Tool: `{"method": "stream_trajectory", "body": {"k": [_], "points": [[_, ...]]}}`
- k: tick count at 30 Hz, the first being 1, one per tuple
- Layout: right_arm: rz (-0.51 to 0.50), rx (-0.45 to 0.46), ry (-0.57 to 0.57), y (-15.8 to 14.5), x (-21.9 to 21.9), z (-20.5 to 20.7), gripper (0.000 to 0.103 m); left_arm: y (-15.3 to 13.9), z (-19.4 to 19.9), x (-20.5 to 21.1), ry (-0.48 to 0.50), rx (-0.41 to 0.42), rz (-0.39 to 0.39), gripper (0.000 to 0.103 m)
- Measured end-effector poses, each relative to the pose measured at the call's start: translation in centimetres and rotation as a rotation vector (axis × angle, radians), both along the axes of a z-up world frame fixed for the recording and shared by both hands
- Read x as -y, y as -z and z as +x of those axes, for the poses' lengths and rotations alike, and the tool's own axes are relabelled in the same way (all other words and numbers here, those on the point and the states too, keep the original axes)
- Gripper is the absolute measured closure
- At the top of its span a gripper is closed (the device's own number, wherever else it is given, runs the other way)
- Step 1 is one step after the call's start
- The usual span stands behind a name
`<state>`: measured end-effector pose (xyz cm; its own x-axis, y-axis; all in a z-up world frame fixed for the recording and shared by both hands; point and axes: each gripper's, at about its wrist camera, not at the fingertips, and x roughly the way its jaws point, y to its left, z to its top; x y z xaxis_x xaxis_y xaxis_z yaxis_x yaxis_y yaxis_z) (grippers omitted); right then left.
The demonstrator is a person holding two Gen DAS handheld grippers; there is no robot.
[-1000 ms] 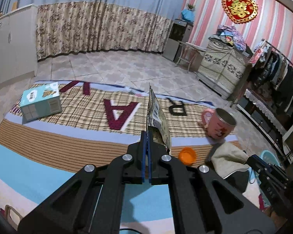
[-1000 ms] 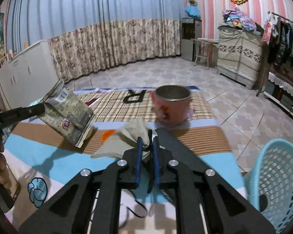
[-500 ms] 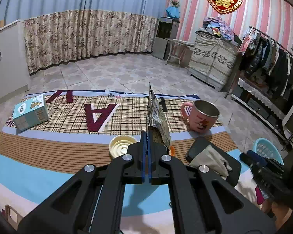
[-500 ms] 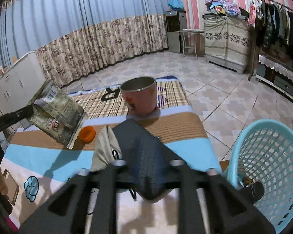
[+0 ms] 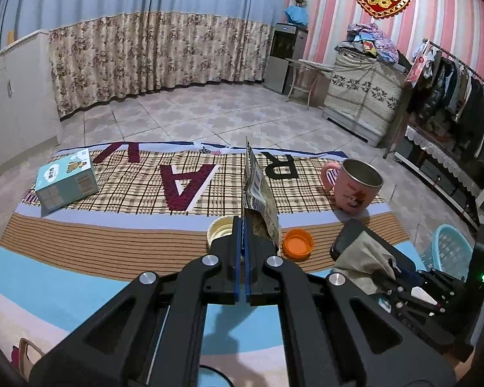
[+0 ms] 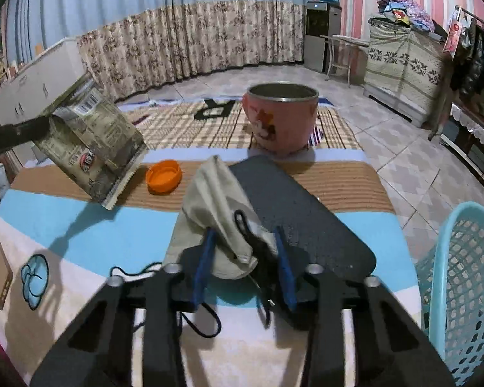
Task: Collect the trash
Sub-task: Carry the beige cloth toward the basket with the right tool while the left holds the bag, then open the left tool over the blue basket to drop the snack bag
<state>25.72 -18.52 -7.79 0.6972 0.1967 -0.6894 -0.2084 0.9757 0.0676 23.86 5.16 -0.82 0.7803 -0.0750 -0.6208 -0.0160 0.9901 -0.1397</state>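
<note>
Two bottle caps — one orange [image 5: 297,244], one cream [image 5: 220,230] — lie on the mat [image 5: 80,258]. The left gripper [image 5: 242,225] is clamped on one snack wrapper [image 5: 259,200]; the right gripper's [image 6: 244,258] jaws are closing around one beige cloth [image 6: 216,213]. One mug [image 6: 282,117] — contents cannot be told; the basket [image 6: 461,277] is beside the mat.

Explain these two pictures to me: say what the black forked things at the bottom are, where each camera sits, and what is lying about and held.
Each black fork is a hand-held gripper; a person carries one in each hand, with a camera looking along its jaws. The left gripper is shut on a snack wrapper, held above the mat. The right gripper has jaws closing around a beige cloth mask lying on a black pad. Also on the mat: an orange cap, a pink mug and a small box. A blue basket waits beside it.
</note>
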Motion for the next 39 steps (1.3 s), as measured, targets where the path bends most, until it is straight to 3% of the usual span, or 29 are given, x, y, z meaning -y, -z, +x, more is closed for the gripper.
{"method": "stream_trajectory", "body": {"k": [8, 12, 21, 30, 36, 39], "points": [[0.065, 0.101, 0.098, -4.1, 4.0, -1.9, 0.079, -1.3, -0.4, 2.0, 0.031, 0.038, 0.007, 0.103], [0.044, 0.141, 0.180, -5.8, 6.4, -3.1, 0.079, -2.1, -0.8, 4.2, 0.061, 0.061, 0.017, 0.103], [-0.045, 0.204, 0.493, -8.8, 15.8, -7.4, 0.079, -3.5, -1.4, 12.9, 0.191, 0.117, 0.044, 0.103], [-0.020, 0.183, 0.728, -8.1, 23.5, -12.0, 0.079, -3.2, -2.9, 23.8, 0.410, 0.142, 0.036, 0.103], [0.010, 0.159, 0.789, -7.2, 26.2, -12.9, 0.079, -2.4, -4.1, 28.0, 0.512, 0.137, -0.002, 0.103], [0.023, 0.154, 0.798, -6.9, 26.8, -12.9, 0.079, -1.4, -4.3, 29.7, 0.535, 0.130, 0.040, 0.103]]}}
